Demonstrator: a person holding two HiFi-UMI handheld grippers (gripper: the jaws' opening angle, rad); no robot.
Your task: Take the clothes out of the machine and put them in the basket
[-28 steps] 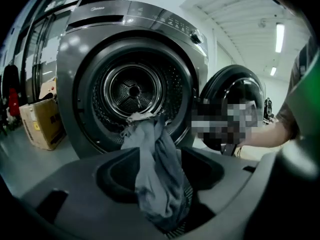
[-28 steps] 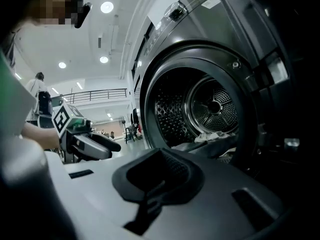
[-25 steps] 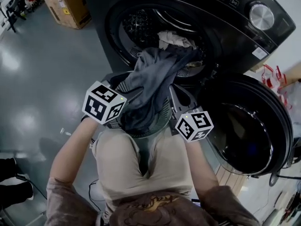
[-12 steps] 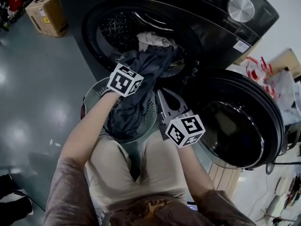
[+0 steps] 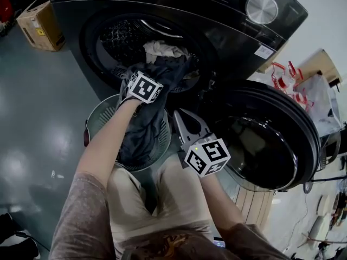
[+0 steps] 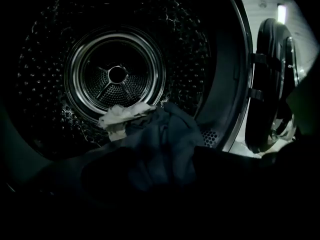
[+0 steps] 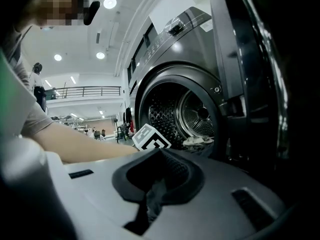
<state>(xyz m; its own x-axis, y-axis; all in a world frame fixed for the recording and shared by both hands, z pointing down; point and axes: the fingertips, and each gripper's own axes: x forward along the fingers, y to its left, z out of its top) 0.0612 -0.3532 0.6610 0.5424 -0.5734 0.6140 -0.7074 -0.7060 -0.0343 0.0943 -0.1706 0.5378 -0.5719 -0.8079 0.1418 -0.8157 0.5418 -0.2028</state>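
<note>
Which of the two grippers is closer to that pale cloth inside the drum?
Left. The left gripper, jaws just opening with the dark garment between them, is at the drum mouth, just short of the pale cloth; the right gripper is back by the basket.

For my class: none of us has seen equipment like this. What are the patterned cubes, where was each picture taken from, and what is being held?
A person holds a two-fingered gripper in each hand; the patterned cubes belong to them. The head view, from a head-worn camera, looks down at a black front-loading washing machine, its round door open, and a grey perforated basket. The other two cameras ride on the grippers. The left gripper has just been opening its fingers; the dark grey garment lies between them, not gripped. The right gripper looks shut on a strip of it.
</note>
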